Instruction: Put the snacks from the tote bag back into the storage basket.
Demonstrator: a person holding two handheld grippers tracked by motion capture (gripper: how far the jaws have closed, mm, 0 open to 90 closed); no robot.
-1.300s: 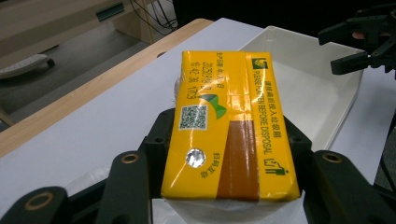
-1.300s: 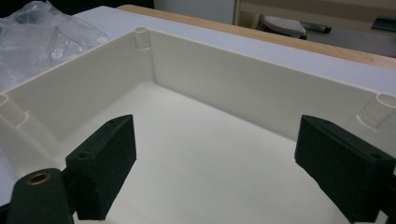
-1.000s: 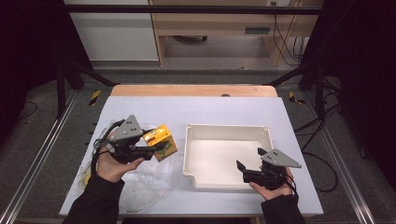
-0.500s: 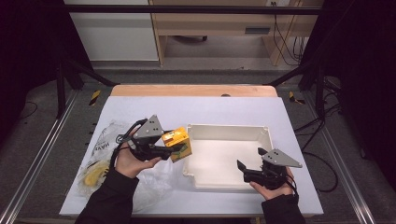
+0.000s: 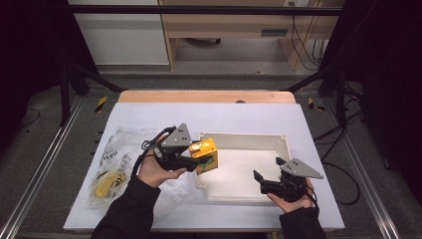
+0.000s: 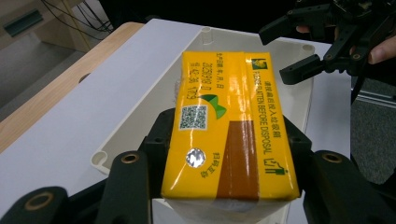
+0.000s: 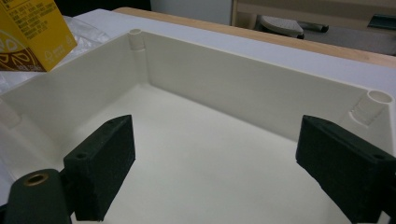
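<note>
Two grippers, left gripper jaws clamping glossy yellow carton, right gripper jaws wide over smooth cream tray

To my left, a crumpled clear plastic bag lies on the white-topped bench, holding something yellow and black that I cannot identify. A bare wooden strip edges the bench's far side. Beyond it stands a wooden shelf unit, with cables hanging just beside.
</note>
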